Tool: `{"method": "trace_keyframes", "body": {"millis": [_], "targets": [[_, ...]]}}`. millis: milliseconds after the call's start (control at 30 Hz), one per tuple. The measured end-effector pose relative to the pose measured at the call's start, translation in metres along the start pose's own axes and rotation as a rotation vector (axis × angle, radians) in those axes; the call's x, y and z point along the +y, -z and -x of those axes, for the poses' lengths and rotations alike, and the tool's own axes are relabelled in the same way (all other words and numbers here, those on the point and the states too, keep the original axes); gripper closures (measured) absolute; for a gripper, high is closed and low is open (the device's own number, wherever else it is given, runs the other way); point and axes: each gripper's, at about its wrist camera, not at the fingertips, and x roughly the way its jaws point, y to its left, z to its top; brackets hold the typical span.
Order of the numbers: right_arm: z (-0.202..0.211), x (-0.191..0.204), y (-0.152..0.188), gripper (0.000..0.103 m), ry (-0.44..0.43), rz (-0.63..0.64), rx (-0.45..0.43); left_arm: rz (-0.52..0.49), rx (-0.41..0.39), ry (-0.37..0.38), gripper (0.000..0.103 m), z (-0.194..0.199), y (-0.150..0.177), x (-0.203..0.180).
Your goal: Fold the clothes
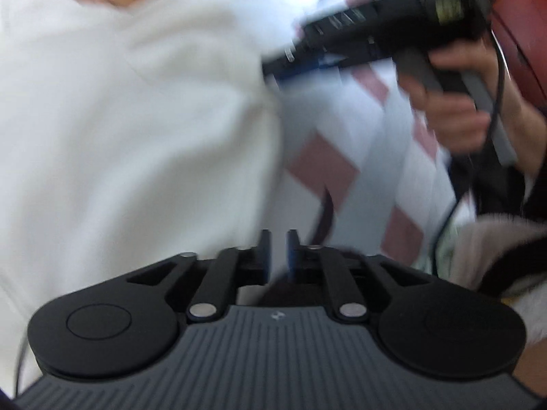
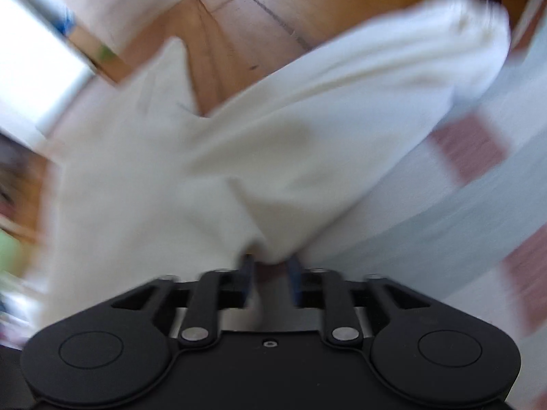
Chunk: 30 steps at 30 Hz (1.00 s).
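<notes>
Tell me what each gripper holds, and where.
Left gripper: nothing. Right gripper: a fold of the white garment sits between its parted jaws; whether they pinch it cannot be told.

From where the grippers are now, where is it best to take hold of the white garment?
Probably the pointed corner of the white garment, which sticks out free over the wooden floor. Come from the floor side; the thin edge looks easy to pinch.
</notes>
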Motion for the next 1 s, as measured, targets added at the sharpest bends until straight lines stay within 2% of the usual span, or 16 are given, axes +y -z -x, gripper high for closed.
{"method": "trace_keyframes", "body": {"millis": [33, 100, 133, 167, 200, 233, 267, 400, 500, 533, 600, 667, 733, 800, 900, 1000], "targets": [[-0.002, -0.01, -0.004, 0.047, -0.054, -0.075, 0.024, 0.007, -0.024, -0.027, 0.066, 0.0, -0.002, 0.003], [-0.005, -0.028, -0.009, 0.047, -0.082, -0.192, 0.028, 0.02, -0.072, -0.083, 0.052, 0.001, -0.007, 0.008], [-0.003, -0.035, -0.013, 0.047, -0.059, -0.214, 0.006, 0.026, -0.096, -0.11, 0.05, 0.001, -0.009, 0.011], [0.0, -0.041, -0.016, 0.047, -0.036, -0.236, -0.017, 0.033, -0.103, -0.1, 0.05, -0.006, -0.01, 0.014], [0.004, -0.047, -0.02, 0.047, -0.011, -0.253, -0.043, 0.04, -0.11, -0.087, 0.057, -0.013, -0.011, 0.016], [0.01, -0.05, -0.023, 0.046, 0.019, -0.246, -0.078, 0.026, -0.101, -0.049, 0.086, -0.022, -0.009, 0.015], [0.015, -0.053, -0.028, 0.046, 0.051, -0.226, -0.112, 0.03, -0.079, -0.026, 0.1, -0.031, -0.007, 0.013], [0.03, -0.075, -0.057, 0.046, 0.231, -0.175, -0.256, 0.072, -0.019, 0.059, 0.103, -0.052, 0.0, 0.009], [0.037, -0.101, -0.078, 0.043, 0.399, -0.204, -0.405, 0.115, 0.004, 0.064, 0.103, -0.052, 0.0, 0.011], [0.035, -0.11, -0.085, 0.042, 0.417, -0.215, -0.429, 0.124, 0.011, 0.065, 0.103, -0.051, -0.001, 0.012], [0.03, -0.126, -0.099, 0.039, 0.382, -0.205, -0.462, 0.146, 0.029, 0.073, 0.103, -0.052, 0.0, 0.017], [0.029, -0.132, -0.114, 0.038, 0.375, -0.135, -0.486, 0.152, 0.047, 0.08, 0.103, -0.05, 0.001, 0.021], [0.027, -0.122, -0.124, 0.094, 0.443, -0.016, -0.504, 0.146, 0.058, 0.079, 0.103, -0.044, 0.004, 0.021], [0.029, -0.11, -0.129, 0.094, 0.542, 0.118, -0.54, 0.15, 0.056, 0.084, 0.103, -0.031, 0.009, 0.022], [0.03, -0.093, -0.137, 0.094, 0.682, 0.314, -0.588, 0.22, 0.011, 0.099, 0.1, 0.0, 0.021, 0.033], [0.016, -0.097, -0.15, 0.093, 0.719, 0.366, -0.537, 0.295, -0.034, 0.074, 0.099, 0.031, 0.034, 0.047]]}}
